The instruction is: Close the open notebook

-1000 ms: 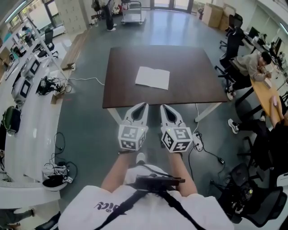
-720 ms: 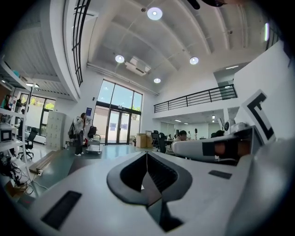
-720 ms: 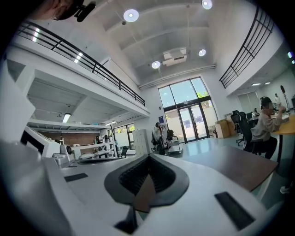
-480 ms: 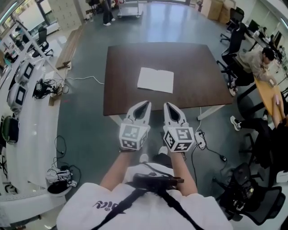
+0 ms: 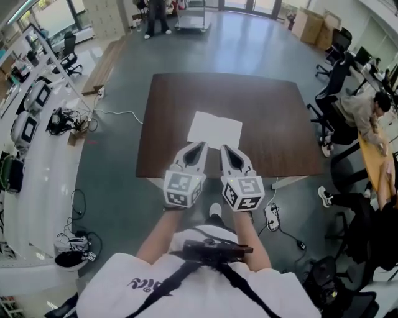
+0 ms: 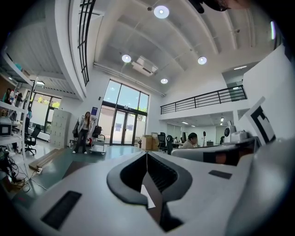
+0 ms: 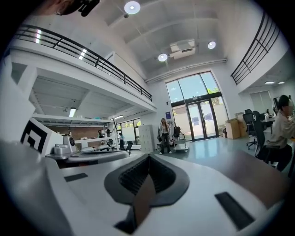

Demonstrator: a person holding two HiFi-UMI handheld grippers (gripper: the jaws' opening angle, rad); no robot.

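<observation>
An open white notebook point(image 5: 215, 130) lies flat on the dark brown table point(image 5: 267, 118), near the middle of its front half. Both grippers are held level, side by side, at the table's near edge. My left gripper point(image 5: 203, 144) is shut and empty, its tip just short of the notebook's near edge. My right gripper point(image 5: 223, 148) is also shut and empty, beside it. In the left gripper view the jaws point(image 6: 146, 155) meet at the tip, and a sliver of white notebook point(image 6: 147, 197) shows through the gap below. The right gripper point(image 7: 149, 157) has its jaws closed over brown table point(image 7: 258, 171).
A seated person point(image 5: 367, 112) and office chairs point(image 5: 333, 77) are to the right of the table. White benches with equipment point(image 5: 28, 118) line the left side, with cables on the floor point(image 5: 74, 245). A cart point(image 5: 191, 17) and a standing person point(image 5: 155, 13) are at the far end.
Both grippers have moved forward together toward the table, from over the floor to its near edge. The notebook now lies just ahead of their tips. The jaws stay shut.
</observation>
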